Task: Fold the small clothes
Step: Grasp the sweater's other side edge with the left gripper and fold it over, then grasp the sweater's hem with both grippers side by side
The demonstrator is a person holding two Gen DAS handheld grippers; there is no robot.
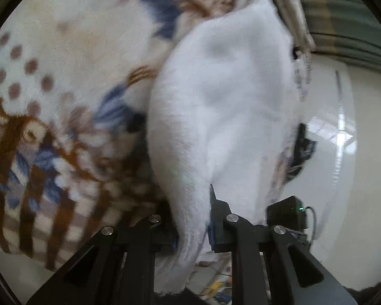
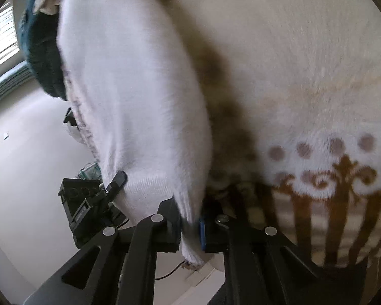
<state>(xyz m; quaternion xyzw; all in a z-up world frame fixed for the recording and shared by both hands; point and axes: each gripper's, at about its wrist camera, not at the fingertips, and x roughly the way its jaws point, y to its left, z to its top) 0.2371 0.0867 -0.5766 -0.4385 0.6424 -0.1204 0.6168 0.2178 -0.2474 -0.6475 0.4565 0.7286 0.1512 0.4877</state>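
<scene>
One white knit garment [image 1: 223, 106] is hanging beside one patterned fleece blanket [image 1: 50, 132], with both the left gripper [image 1: 193, 225] and right gripper [image 2: 189, 226] clamping its near edges.

We identify the supporting surface as a fleece blanket [image 1: 63, 81], cream with brown dots, brown scrollwork and stripes, and blue leaf motifs. In the right wrist view the same blanket [image 2: 304, 76] shows its plain cream area above the dotted and striped border. We cannot tell whether the white garment [image 1: 216, 96] rests on it or hangs clear of it
</scene>
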